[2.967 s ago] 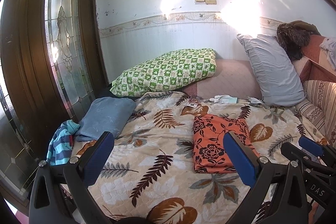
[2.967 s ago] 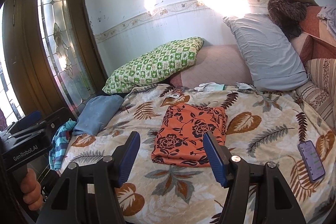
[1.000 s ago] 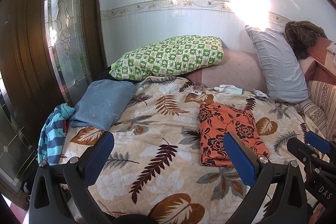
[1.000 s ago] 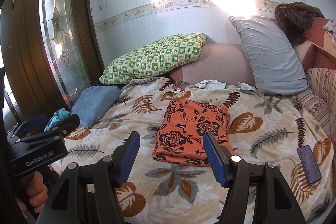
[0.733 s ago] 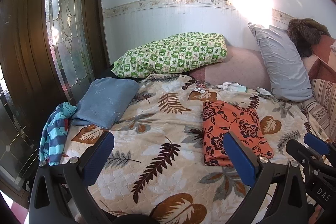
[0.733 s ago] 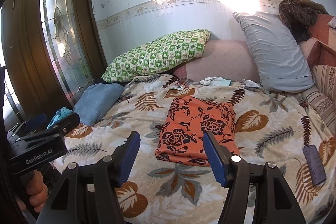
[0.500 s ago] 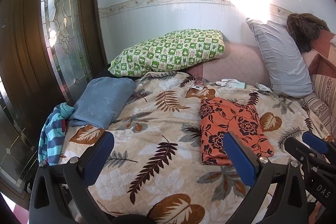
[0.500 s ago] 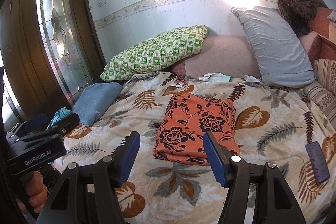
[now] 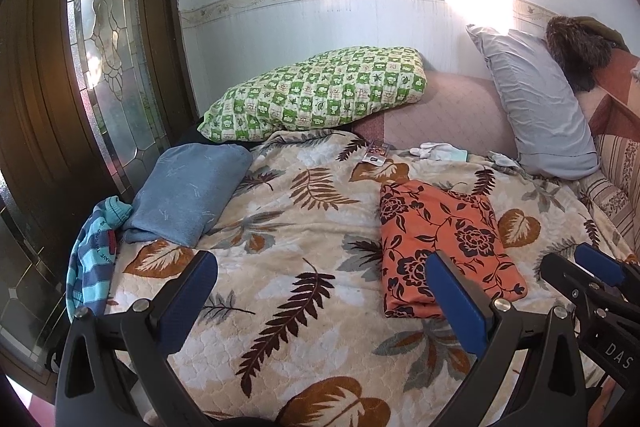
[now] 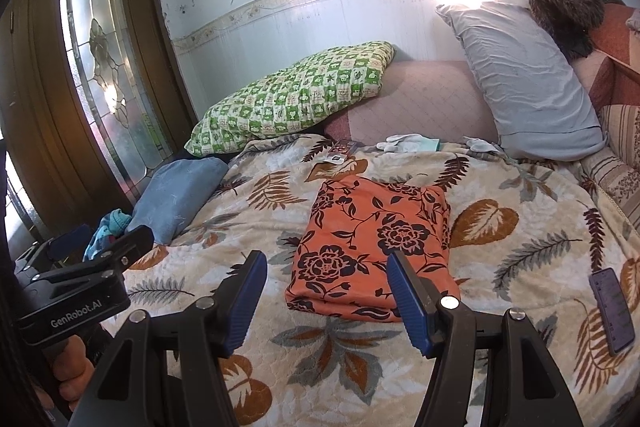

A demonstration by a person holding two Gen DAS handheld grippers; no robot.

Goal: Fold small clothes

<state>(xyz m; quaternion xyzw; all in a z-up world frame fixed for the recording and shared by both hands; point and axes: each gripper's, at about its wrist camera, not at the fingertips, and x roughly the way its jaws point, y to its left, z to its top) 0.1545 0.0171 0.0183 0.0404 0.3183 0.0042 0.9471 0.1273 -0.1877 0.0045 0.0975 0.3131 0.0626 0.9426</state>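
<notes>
A folded orange garment with dark flowers lies flat on the leaf-print blanket; it also shows in the right wrist view. My left gripper is open and empty, held above the blanket to the left of the garment. My right gripper is open and empty, just short of the garment's near edge. A folded blue garment and a striped teal garment lie at the bed's left edge.
A green checked pillow and a grey pillow lean at the far wall. White gloves and a small card lie behind the orange garment. A phone lies on the blanket at right. A glass door stands left.
Both grippers have stayed open and drifted slightly closer over the bed. The orange garment has not moved.
</notes>
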